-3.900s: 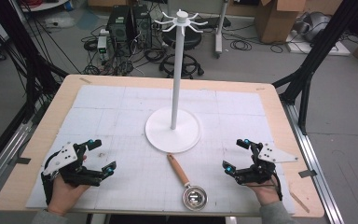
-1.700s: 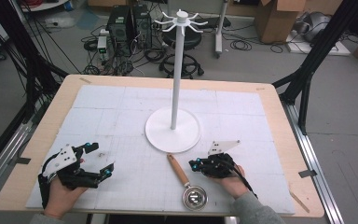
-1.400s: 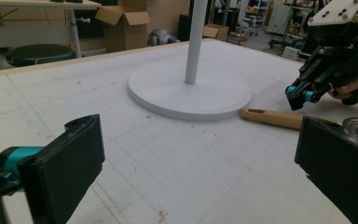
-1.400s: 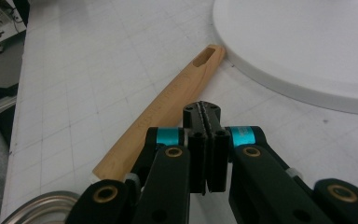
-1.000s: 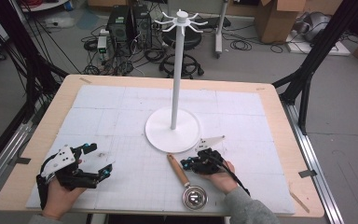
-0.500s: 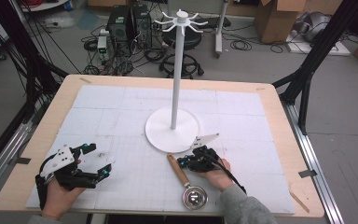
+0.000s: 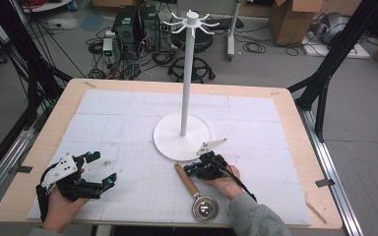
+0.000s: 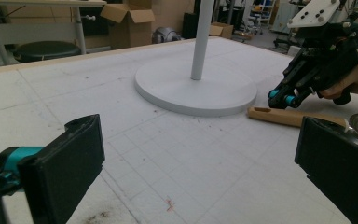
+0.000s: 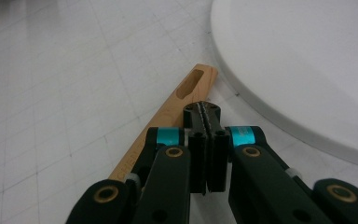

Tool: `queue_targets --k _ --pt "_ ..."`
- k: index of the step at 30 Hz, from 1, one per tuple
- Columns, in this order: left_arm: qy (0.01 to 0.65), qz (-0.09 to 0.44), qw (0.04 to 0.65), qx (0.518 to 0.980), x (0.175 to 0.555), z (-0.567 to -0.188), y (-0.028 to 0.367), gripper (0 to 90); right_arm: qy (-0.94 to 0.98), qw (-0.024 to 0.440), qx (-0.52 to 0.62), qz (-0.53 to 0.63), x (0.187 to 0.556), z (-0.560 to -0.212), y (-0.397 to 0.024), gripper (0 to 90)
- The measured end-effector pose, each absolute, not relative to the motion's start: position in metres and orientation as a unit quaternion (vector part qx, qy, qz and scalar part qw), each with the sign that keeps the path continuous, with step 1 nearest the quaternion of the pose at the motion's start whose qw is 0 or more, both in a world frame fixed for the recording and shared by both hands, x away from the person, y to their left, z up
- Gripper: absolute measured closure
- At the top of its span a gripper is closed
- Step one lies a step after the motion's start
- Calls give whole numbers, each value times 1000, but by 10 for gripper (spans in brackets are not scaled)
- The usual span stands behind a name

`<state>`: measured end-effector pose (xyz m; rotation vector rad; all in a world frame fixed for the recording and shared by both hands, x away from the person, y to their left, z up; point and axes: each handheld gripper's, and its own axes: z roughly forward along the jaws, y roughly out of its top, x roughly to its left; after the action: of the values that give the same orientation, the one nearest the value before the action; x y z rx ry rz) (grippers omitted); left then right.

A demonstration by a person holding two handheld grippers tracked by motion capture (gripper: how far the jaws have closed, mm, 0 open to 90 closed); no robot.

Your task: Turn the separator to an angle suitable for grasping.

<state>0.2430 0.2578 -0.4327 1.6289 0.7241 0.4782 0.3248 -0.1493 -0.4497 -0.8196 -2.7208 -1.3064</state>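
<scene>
A spoon-like utensil with a wooden handle (image 7: 188, 180) and a round metal bowl (image 7: 205, 208) lies flat on the white mat in front of the hook stand. My right gripper (image 7: 189, 170) is shut with nothing between its jaws. Its tips sit just over the handle (image 9: 168, 116), close to the slotted end, in the right gripper view (image 9: 203, 112). Whether they touch the wood I cannot tell. My left gripper (image 7: 102, 168) rests open at the near left of the mat. Its wide-apart jaws (image 8: 200, 163) frame the handle (image 8: 284, 116) and the right gripper (image 8: 279, 98).
A tall white stand (image 7: 186, 73) with hook arms at its top rises from a round base (image 7: 182, 135) mid-table, just beyond the right gripper. The wooden table edge (image 7: 295, 128) borders the white mat. Boxes, cables and a stool lie on the floor behind.
The right hand has slid left across the mat from the table's right side up to the wooden handle, jaws staying shut. The left gripper has kept its place.
</scene>
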Motion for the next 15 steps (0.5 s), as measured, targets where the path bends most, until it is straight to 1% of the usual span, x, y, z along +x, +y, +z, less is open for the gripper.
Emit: queue_targets --k 15 --pt "313 207 603 704 242 -433 257 18 -879 19 -244 -409 326 -448 -136 900"
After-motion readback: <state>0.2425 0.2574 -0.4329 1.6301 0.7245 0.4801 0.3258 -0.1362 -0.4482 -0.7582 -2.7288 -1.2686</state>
